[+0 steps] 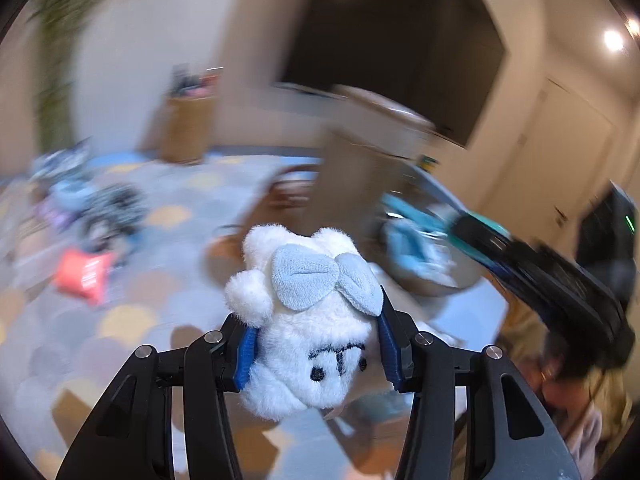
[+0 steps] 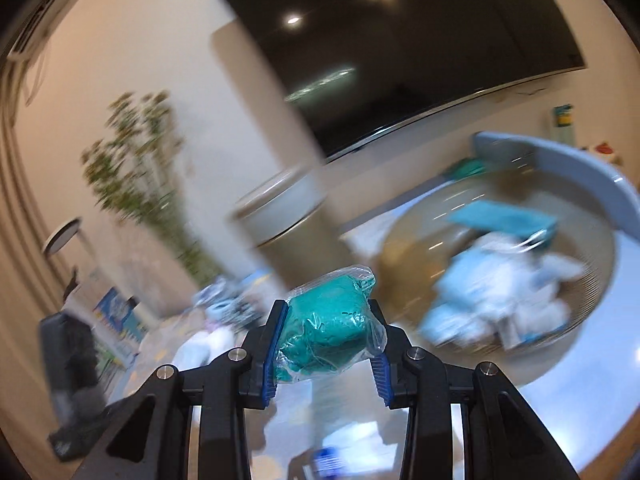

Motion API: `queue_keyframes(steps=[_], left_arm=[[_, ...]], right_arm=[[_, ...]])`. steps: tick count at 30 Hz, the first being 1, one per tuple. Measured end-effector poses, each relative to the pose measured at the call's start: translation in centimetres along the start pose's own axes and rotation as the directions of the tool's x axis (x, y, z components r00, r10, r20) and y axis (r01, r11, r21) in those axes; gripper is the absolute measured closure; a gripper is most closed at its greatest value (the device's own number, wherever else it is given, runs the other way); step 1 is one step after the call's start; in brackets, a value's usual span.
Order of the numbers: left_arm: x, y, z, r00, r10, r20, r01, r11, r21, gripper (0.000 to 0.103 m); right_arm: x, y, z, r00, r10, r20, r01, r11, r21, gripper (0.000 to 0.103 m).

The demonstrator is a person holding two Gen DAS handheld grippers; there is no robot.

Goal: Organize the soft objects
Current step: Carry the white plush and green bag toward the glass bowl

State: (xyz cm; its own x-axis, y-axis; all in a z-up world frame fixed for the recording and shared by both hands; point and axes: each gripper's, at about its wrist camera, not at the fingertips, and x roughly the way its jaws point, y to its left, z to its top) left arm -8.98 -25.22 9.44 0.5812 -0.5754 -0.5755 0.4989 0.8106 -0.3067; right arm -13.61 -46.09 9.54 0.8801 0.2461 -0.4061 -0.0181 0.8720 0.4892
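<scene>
My left gripper (image 1: pixel 316 344) is shut on a white plush toy (image 1: pixel 304 320) with a pale blue bow and a stitched black face, held up in the air. My right gripper (image 2: pixel 328 336) is shut on a teal soft item in a clear plastic bag (image 2: pixel 330 328), also held aloft. A round basket (image 2: pixel 592 280) with blue and white soft things inside lies to the right in the right wrist view; it also shows blurred in the left wrist view (image 1: pixel 432 280). The right gripper (image 1: pixel 560 280) crosses the right side of the left wrist view.
The floor has a patterned mat (image 1: pixel 120 320) with a red packet (image 1: pixel 84 276) and scattered soft items (image 1: pixel 108 208). A wooden bin (image 1: pixel 188 128) stands by the wall. A large dark screen (image 2: pixel 400 40), a plant (image 2: pixel 148 168) and a beige cylinder (image 2: pixel 280 220) stand behind.
</scene>
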Motion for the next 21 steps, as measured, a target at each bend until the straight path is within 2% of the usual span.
queue_keyframes(steps=[3, 9, 14, 18, 19, 21], left_arm=[[2.0, -4.3, 0.5, 0.997, -0.071, -0.024, 0.072, 0.995, 0.066, 0.056], [5.4, -8.9, 1.9, 0.995, -0.088, -0.048, 0.093, 0.987, 0.13, 0.056], [8.9, -10.8, 3.8, 0.999, -0.03, -0.026, 0.034, 0.984, 0.174, 0.056], [11.2, -10.6, 5.0, 0.999, 0.044, -0.016, -0.04, 0.983, 0.181, 0.046], [11.6, -10.5, 5.1, 0.998, 0.049, -0.027, -0.044, 0.984, 0.172, 0.041], [12.5, -10.0, 5.5, 0.996, 0.053, -0.066, -0.044, 0.991, 0.127, 0.026]], right_arm=[[-0.6, -2.3, 2.1, 0.999, -0.043, 0.007, 0.042, 0.999, 0.013, 0.066], [0.2, -4.9, 6.8, 0.996, -0.084, 0.005, 0.084, 0.996, 0.008, 0.066], [2.7, -5.9, 10.6, 0.995, -0.095, -0.016, 0.095, 0.995, -0.03, 0.066], [5.7, -6.2, 12.7, 0.99, -0.125, -0.061, 0.12, 0.989, -0.082, 0.066], [6.4, -6.3, 13.0, 0.989, -0.128, -0.075, 0.121, 0.989, -0.089, 0.065], [8.0, -6.7, 13.5, 0.983, -0.133, -0.128, 0.122, 0.988, -0.095, 0.039]])
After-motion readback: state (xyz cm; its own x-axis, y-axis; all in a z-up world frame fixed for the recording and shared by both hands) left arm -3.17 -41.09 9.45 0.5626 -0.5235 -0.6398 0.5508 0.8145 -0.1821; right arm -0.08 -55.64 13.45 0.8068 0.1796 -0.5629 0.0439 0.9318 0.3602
